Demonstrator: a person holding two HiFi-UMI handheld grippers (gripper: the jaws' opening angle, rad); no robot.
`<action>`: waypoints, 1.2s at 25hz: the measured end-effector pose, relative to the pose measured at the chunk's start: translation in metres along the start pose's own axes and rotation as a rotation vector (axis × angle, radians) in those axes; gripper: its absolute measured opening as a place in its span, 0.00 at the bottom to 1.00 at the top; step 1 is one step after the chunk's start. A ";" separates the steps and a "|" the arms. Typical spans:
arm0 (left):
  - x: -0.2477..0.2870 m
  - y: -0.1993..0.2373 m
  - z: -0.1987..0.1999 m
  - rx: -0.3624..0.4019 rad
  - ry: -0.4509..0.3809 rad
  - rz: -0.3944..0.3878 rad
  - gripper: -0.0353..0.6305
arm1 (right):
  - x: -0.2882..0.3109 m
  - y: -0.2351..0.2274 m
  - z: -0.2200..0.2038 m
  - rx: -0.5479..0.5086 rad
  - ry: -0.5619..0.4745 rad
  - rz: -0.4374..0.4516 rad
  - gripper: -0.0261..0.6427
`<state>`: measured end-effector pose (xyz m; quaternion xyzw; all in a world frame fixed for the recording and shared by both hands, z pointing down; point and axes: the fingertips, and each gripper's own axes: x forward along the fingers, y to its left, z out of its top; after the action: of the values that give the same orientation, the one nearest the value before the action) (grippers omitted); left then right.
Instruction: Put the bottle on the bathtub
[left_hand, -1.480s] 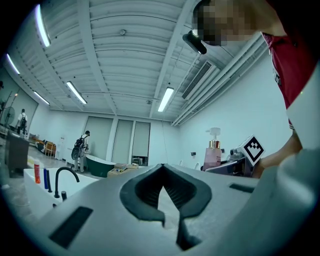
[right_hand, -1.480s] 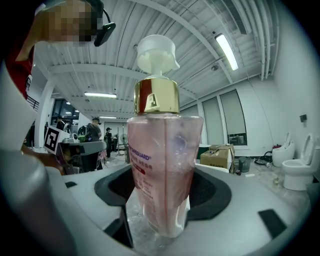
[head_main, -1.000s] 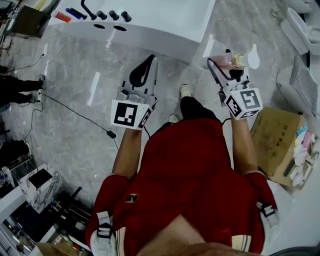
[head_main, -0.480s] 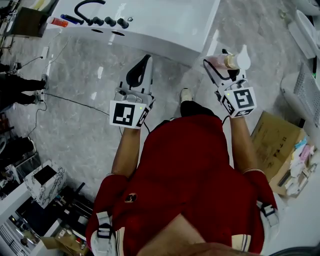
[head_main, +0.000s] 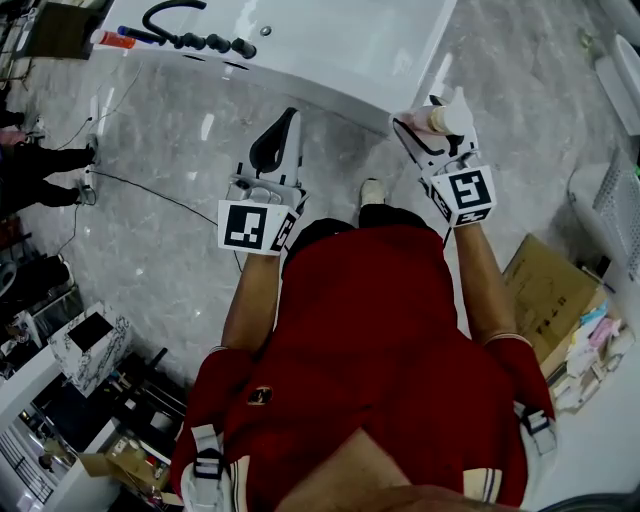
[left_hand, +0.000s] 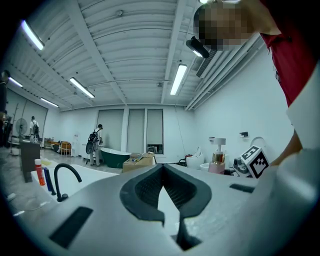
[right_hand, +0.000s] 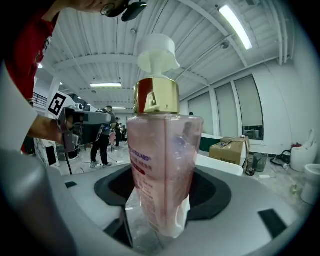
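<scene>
A pink clear bottle (right_hand: 162, 165) with a gold collar and white pump stands upright between the jaws of my right gripper (right_hand: 160, 210), which is shut on it. In the head view the bottle (head_main: 443, 119) and right gripper (head_main: 425, 122) hang over the marble floor just short of the white bathtub (head_main: 330, 45). My left gripper (head_main: 290, 120) is shut and holds nothing, its tips near the tub's front wall. From the left gripper (left_hand: 162, 172) view, the bottle (left_hand: 218, 159) shows at the right, and the bathtub rim (left_hand: 30, 187) lies to the left.
A black faucet (head_main: 165, 15) and knobs sit on the tub's left rim, with red and blue tubes (head_main: 118, 38) beside them. A cable (head_main: 150, 195) crosses the floor. A cardboard box (head_main: 545, 290) is at the right. A person (head_main: 40, 160) stands at the left edge.
Both grippers have moved forward toward the bathtub, and the tub has come closer in the head view. The bottle stays held in the right gripper.
</scene>
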<state>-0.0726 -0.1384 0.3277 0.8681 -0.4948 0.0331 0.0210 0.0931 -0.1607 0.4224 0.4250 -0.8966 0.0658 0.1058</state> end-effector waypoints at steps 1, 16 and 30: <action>0.005 0.001 -0.003 -0.003 0.005 0.006 0.06 | 0.005 -0.004 -0.004 0.000 0.006 0.006 0.50; 0.045 0.027 -0.031 -0.018 0.039 0.015 0.06 | 0.071 -0.030 -0.066 -0.043 0.103 0.021 0.50; 0.059 0.047 -0.064 -0.006 0.067 -0.002 0.06 | 0.117 -0.043 -0.131 -0.039 0.176 0.031 0.50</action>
<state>-0.0853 -0.2087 0.3965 0.8668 -0.4932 0.0607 0.0405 0.0717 -0.2482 0.5789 0.4016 -0.8913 0.0873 0.1915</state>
